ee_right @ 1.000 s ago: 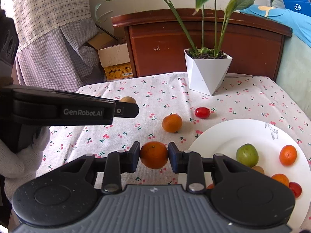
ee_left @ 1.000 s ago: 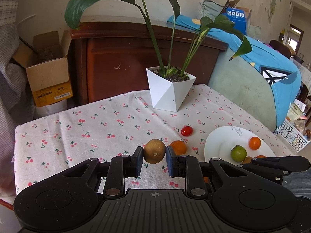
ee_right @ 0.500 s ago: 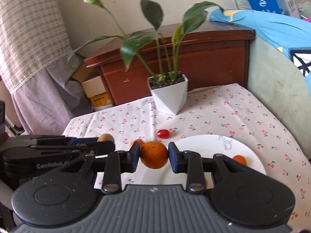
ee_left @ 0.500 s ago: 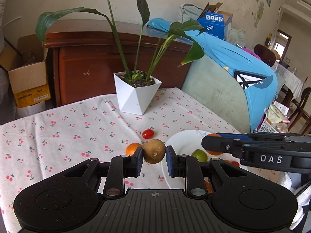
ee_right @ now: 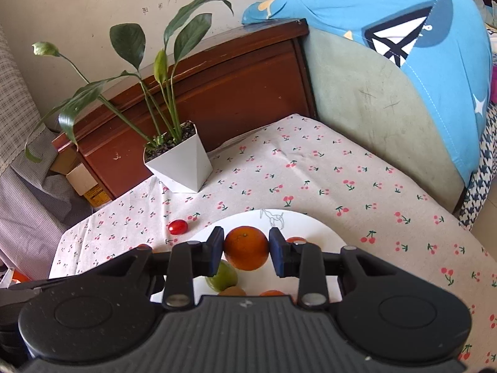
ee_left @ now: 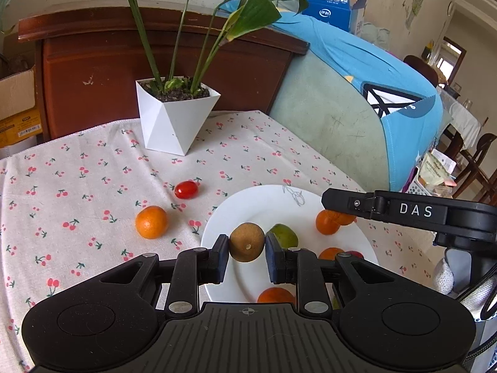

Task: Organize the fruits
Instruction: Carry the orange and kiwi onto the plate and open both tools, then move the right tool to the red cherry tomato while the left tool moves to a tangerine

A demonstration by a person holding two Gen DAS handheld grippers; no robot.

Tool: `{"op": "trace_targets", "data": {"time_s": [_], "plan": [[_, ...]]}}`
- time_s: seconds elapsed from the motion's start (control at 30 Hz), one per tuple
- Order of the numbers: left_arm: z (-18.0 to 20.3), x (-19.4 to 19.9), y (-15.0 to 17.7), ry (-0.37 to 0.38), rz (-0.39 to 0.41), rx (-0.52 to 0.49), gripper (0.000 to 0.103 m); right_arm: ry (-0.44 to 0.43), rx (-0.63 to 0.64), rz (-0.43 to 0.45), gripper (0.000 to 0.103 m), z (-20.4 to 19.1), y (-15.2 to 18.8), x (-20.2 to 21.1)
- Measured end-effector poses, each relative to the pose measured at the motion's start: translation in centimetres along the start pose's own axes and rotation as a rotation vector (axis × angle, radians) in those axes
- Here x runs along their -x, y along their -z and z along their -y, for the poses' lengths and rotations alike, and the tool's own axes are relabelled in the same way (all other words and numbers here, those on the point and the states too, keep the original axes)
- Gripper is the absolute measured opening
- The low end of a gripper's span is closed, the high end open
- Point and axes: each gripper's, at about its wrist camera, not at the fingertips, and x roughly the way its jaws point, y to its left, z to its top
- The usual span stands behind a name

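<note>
"DAS" – white letters on right gripper (ee_left: 338, 214) arm

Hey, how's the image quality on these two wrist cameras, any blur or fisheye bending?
Left wrist view: sharp, daylit, the wooden headboard bowing near the rim, dark vignette in the corners. Right wrist view: just as sharp, the whole scene tilted, the tablecloth edge curving; no strong glare on the plate.

The left gripper (ee_left: 247, 253) clamps a brown fruit (ee_left: 247, 241) over the white plate (ee_left: 248, 205), with an orange (ee_left: 151, 221) and a cherry tomato (ee_left: 186, 189) on the table (ee_left: 93, 168).
</note>
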Motion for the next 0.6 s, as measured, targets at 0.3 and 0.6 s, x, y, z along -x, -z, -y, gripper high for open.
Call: {"op": "trace_targets", "data": {"time_s": [0.3,0.6], "plan": [[0.6,-1.1,0.6,0.012,-0.031,0.002,0.023,0.013,-0.009,-0.041,0.031,0.2,0.5,-1.5],[0.7,-1.0,0.5,0.012,-0.025,0.022,0.033,0.019,-0.033,-0.054,0.035,0.4,0.8,-1.8]]}}
